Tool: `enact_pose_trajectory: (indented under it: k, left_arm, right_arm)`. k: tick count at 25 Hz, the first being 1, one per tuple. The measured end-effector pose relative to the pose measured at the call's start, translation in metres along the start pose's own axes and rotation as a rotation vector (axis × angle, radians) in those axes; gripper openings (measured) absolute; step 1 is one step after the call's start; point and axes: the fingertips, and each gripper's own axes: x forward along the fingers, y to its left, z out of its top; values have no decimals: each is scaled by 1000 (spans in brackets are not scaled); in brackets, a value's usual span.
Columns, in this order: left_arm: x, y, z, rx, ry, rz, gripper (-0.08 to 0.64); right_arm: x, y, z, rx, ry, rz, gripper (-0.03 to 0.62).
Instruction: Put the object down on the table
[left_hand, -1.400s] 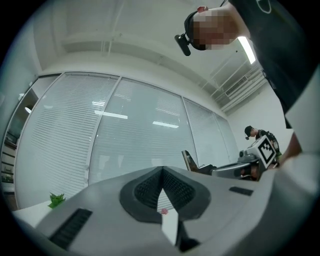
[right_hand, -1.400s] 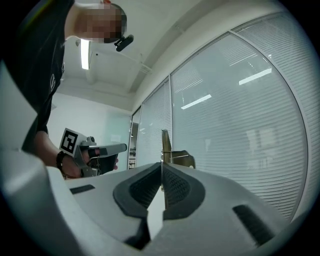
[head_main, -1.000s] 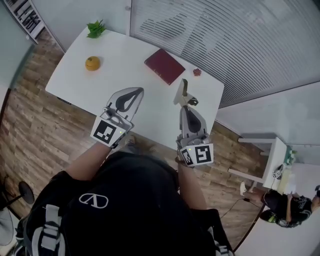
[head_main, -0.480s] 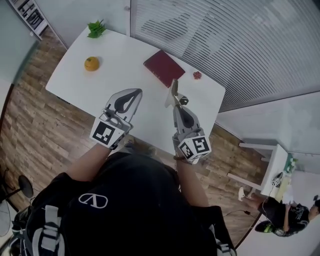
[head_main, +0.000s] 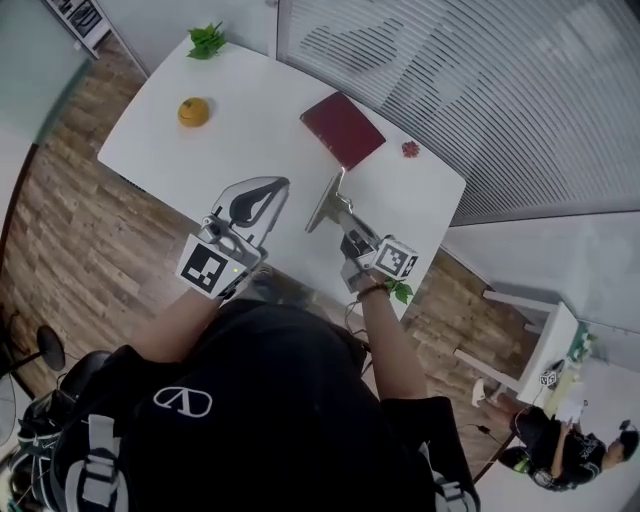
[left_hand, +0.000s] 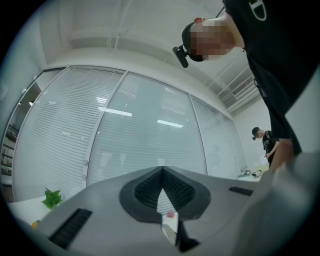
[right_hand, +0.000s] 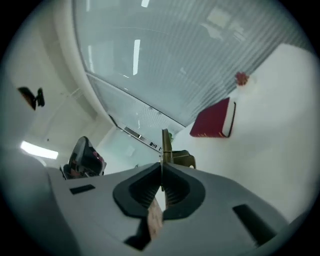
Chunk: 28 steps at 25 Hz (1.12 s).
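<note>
Clamping a thin flat panel (right_hand: 165, 146) by its lower edge, the right gripper (right_hand: 161, 174) has its jaws closed tight on it. A small bracket juts from one face of the panel. In the head view the panel (head_main: 325, 200) hangs tilted over the near part of the white table (head_main: 250, 120); whether it touches the top cannot be told. The left gripper (left_hand: 162, 170) has its jaws together at the tips with nothing between them, beside the panel. Beyond lie a dark red book (head_main: 342, 130), a small red thing (head_main: 410, 149), an orange fruit (head_main: 194, 111) and a green sprig (head_main: 207, 40), all well apart.
</note>
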Motion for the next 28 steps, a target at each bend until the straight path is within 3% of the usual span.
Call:
enact_pose_trajectory:
  k: [3,7,11,18,28]
  left_arm:
    - [-1,2,-4,-1,9,18,5]
    - [1,3,-9,1,20,32,5]
    - [1,5,-14,2,35,42,5]
    - [0,6,-17,3,46,60,5]
    - [-4,10,-19,5,53,68,5]
  right_arm:
    - [13,-24,-21,112,98,38,6]
    - [15,-74,-55,294,235,-102,6]
    - [25,-100,-65,388,270,-109,6]
    - [31,-128,-76,419,332,-157,6]
    - [35,-133,-87,437,372,-175,9]
